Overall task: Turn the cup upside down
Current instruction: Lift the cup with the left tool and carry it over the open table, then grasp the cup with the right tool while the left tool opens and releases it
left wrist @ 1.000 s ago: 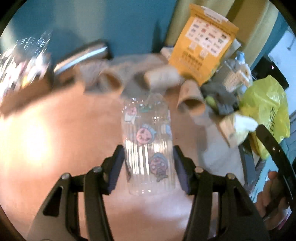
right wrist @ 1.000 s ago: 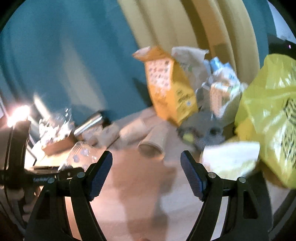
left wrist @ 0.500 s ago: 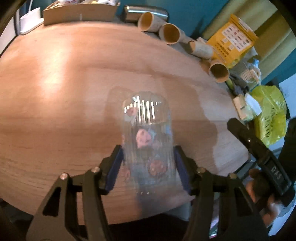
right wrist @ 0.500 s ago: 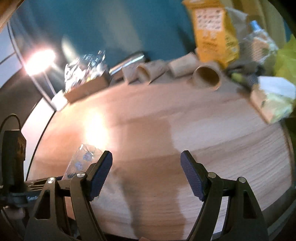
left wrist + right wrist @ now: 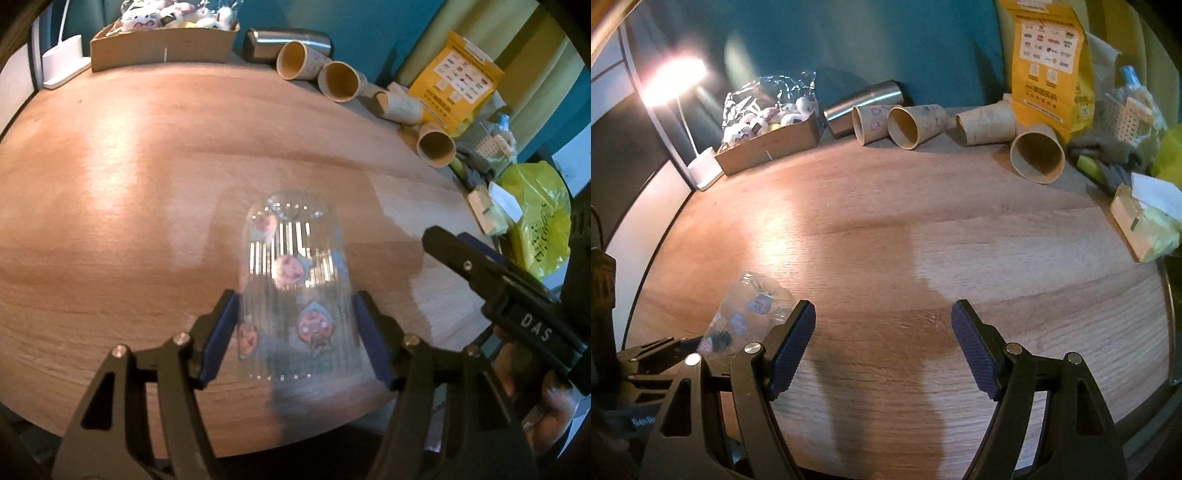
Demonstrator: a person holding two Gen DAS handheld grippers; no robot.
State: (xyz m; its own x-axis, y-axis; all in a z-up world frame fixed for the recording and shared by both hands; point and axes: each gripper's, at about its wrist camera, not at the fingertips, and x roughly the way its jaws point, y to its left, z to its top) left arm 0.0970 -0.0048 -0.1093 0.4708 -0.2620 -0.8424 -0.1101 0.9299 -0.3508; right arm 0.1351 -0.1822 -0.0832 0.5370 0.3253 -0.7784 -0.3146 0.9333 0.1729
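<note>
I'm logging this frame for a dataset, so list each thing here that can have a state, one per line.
left gripper: jaws shut on the clear cup
clear cup: held over the table, its end pointing away
right gripper: jaws open, nothing between them
paper cups: four, lying on their sides
steel tumbler: lying on its side
lamp: switched on

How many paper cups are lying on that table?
4 paper cups, all along the far edge: first cup, second cup, third cup, fourth cup. More may be hidden.
</note>
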